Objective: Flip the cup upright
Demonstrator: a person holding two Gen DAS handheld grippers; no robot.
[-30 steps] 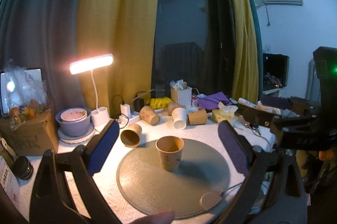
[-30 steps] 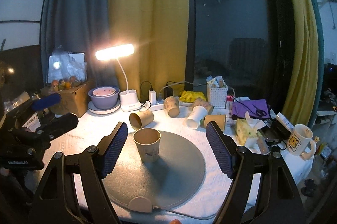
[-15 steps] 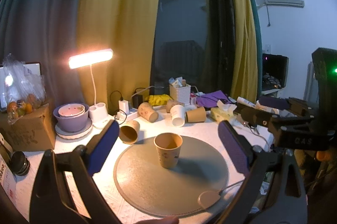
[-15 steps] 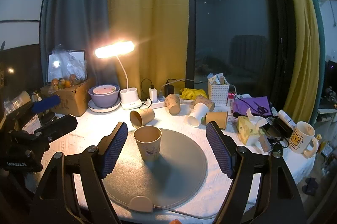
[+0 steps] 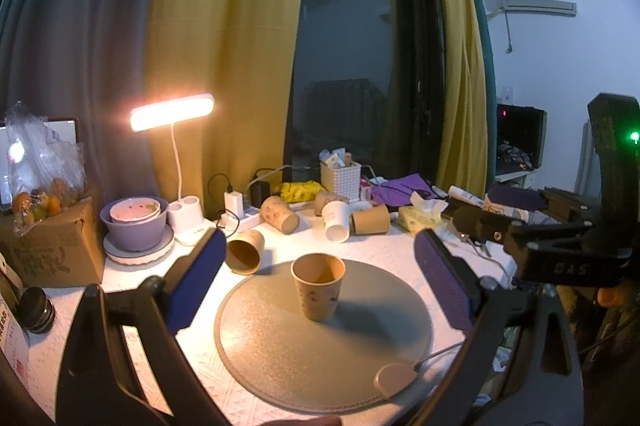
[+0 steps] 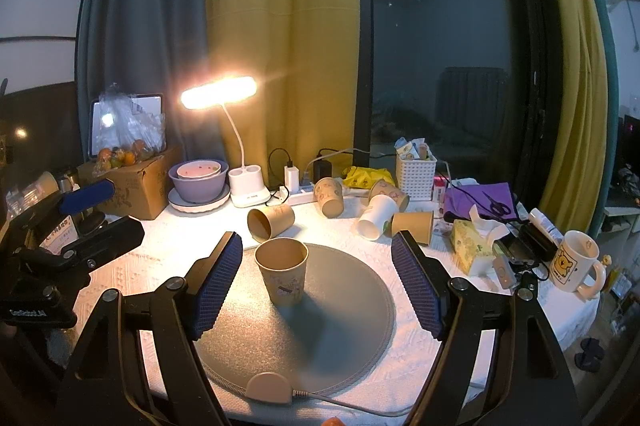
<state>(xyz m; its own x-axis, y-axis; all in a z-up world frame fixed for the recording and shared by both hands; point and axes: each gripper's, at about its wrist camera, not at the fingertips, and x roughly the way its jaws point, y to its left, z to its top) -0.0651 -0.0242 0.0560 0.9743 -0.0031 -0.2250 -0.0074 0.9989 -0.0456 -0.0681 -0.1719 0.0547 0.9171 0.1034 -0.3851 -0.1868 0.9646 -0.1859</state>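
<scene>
Your left gripper (image 5: 316, 280) is spread wide with nothing in it, the blue pads sitting well apart on either side of the cup (image 5: 318, 286) without touching it. Same deal with your right gripper (image 6: 318, 280): wide open, empty, and the cup (image 6: 282, 272) sits nearer its left pad but clear of it.

The cup stands upright, mouth up, on the round grey mat (image 6: 340, 326) in the middle of the tabletop (image 6: 132, 270).

Behind the mat you've got five more paper cups lying on their sides: one brown cup (image 6: 270, 222) just past the mat's edge, a patterned cup (image 6: 329, 201) by the power strip, another patterned one (image 6: 388, 191) near the white basket (image 6: 416, 175), a white cup (image 6: 376, 218) and a plain brown one (image 6: 412, 226) next to it.

One lit desk lamp (image 6: 218, 91), one purple bowl stack (image 6: 198, 179), one cardboard box (image 6: 136, 185), one tissue box (image 6: 472, 246) and one bear mug (image 6: 574, 260) far right.
</scene>
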